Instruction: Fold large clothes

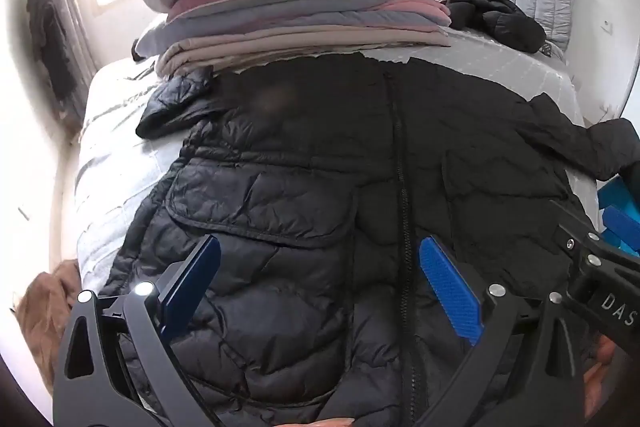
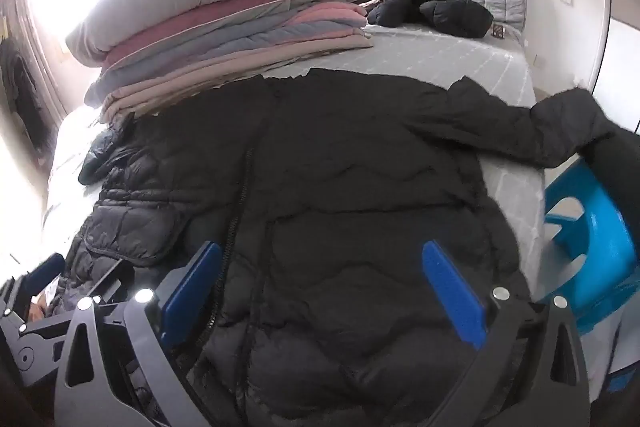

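On the bed (image 2: pixel 460 59), black puffer jacket (image 2: pixel 340 167) lies flat, zipped.

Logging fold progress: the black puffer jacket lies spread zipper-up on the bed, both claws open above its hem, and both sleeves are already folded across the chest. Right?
Not quite: no sleeve is folded across the chest. In the right wrist view one sleeve stretches out sideways toward the bed's edge. The black puffer jacket does lie zipper-up, left claw and right claw open.

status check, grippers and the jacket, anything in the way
Left gripper open, right gripper open, both above the hem. Black puffer jacket flat on the bed, zipped, unfolded. Stack of folded bedding crowds its collar; right sleeve hangs off the edge.
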Demonstrator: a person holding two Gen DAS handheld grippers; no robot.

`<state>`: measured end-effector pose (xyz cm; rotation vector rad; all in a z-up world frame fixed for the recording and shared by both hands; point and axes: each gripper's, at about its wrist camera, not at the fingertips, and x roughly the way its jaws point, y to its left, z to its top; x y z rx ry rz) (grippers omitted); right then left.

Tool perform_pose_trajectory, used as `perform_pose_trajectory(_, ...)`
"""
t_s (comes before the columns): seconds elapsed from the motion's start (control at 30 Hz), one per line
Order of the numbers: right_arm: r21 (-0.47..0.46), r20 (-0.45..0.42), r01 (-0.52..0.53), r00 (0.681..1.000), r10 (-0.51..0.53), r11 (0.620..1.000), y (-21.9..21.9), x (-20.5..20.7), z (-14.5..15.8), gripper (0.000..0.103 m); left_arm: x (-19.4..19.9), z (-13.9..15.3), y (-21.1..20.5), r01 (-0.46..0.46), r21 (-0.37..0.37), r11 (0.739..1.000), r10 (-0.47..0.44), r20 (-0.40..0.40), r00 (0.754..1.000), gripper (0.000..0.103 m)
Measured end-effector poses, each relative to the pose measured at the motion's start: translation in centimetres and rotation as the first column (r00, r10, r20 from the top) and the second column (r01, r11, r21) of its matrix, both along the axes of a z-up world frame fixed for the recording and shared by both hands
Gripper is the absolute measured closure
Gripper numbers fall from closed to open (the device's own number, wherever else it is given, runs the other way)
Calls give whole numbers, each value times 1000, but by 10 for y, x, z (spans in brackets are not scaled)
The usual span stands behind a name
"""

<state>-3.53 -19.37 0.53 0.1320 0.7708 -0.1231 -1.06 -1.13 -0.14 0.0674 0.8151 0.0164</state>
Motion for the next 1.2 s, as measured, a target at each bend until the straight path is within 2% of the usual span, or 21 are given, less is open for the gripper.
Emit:
perform_pose_trajectory(0.2,2,-9,-16,1000,16,1000,-4,-5,10,6,-5,10,-8,16,-7,1000,-16,-12,1000,7)
perform_pose_trajectory(0.43,29,15,-14,1000,13,999,-11,-12,22,6,-13,27,-9,26,-19,999,-25,35,999,7)
perform_pose_trajectory(0.6,47,-7,-38,999,38,998,-8,-15,23,6,-14,24,-7,35,-32,999,-34,7,999,7)
perform_pose_trajectory(1.07,52,-19,-43,999,44,998,3,-23,28,6,-21,29,-1,14,12,1000,-14,-9,1000,7)
perform_pose_trajectory(1.2,28,-21,-57,998,58,998,11,-26,27,6,-22,25,-5,34,30,999,-33,-22,999,7)
